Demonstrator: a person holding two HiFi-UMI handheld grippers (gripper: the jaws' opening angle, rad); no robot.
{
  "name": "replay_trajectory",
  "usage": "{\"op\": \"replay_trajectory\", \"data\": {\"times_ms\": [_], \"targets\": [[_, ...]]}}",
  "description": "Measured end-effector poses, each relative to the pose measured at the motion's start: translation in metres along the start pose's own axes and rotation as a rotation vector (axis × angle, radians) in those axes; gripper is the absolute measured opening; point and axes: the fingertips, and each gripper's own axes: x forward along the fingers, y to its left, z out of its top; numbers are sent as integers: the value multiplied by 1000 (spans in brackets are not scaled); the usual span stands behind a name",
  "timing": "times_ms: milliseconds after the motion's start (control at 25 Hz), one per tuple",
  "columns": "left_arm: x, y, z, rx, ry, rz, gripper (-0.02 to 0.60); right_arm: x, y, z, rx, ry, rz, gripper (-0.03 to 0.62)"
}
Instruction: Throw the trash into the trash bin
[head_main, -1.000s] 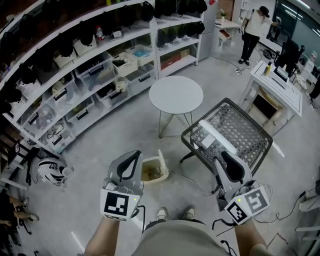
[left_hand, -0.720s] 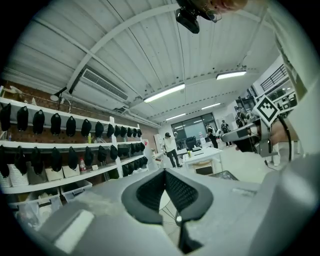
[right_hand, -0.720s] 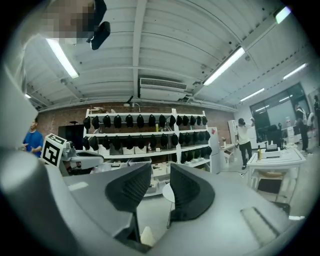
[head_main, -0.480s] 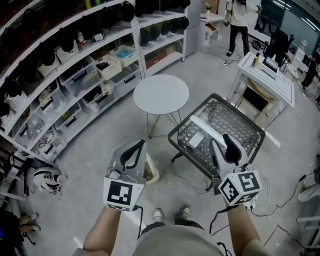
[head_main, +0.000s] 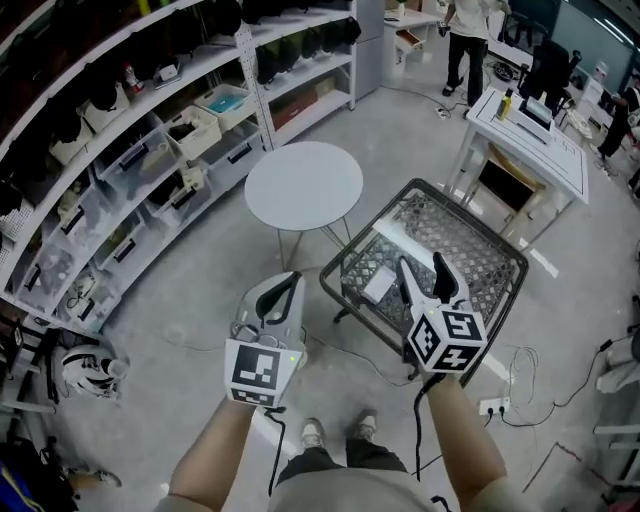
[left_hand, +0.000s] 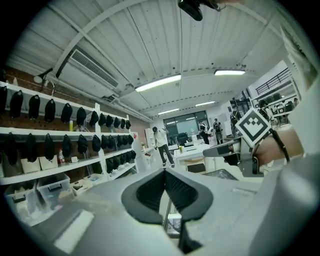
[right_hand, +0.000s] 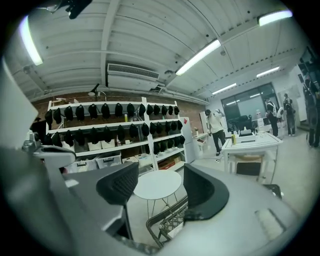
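I'm in a storeroom with shelves (head_main: 150, 150) along the left wall, a round table (head_main: 303, 187) on the grey floor and a mesh table (head_main: 480, 250) beside it. On the mesh, near its left corner, lies a white scrap (head_main: 378, 288), with a white strip (head_main: 405, 243) just beyond it toward the middle; I take these for the trash. Nothing is picked up yet. My right gripper (head_main: 420, 262) hangs over that corner, its jaws spread and just now opening wider, with nothing between them. My left gripper (head_main: 285, 288) is off the table's left edge, jaws pressed together and empty. I can't see the bin in any view. Grasping, carrying and dropping are all left to do.
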Motion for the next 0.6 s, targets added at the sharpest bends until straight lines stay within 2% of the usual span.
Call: {"op": "replay_trajectory", "data": {"times_ms": [200,600], "targets": [[41,-1,-37,-55,66,-17,2,47,-22,-51,42,78,-33,307],[94,-12,-113,-119,162,-53,2,111,-48,-173,121,259,-99,334]]}}
